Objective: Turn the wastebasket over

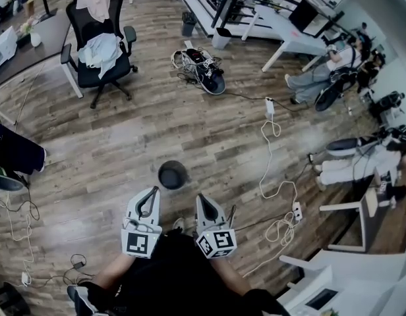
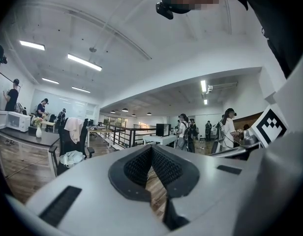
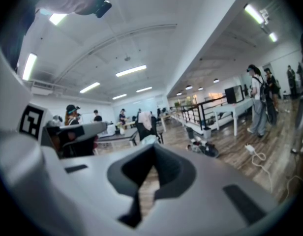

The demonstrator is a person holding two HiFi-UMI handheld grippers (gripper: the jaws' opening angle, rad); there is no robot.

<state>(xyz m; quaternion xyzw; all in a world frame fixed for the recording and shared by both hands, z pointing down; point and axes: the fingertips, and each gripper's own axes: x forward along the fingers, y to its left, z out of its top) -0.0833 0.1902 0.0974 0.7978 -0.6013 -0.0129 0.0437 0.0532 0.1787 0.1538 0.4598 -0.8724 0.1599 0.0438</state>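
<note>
One wastebasket only? Where does it stand?

Just one that matters: a small, round, dark wastebasket (image 1: 173, 174) on the wooden floor (image 1: 124, 143), right ahead of the person's feet and just beyond the two gripper tips. Nothing touches it.

Which end is up?

Hard to say. From the head view I see a dark disc with a paler ring round it. That could be an open mouth with a shadowed inside, or a flat base facing up. So it fits a basket that stands upright as well as one that lies turned over as the task wants. Neither gripper view shows it.

Anything in it?

I cannot make out any contents; the middle is plain dark.

And the grippers?

The left gripper (image 1: 152, 193) has its jaws pressed together with nothing between them, and its own view shows only floor through the gap behind the tips. The right gripper (image 1: 202, 199) is the same: closed and empty.

How will it handle?

I judge it light and stiff, plastic or thin metal, with a smooth curved wall that a pinch could slide off. The rim looks the best hold, one jaw inside and one outside, or one gripper on each side of the wall. Being light, it may skate across the boards when nudged.
</note>
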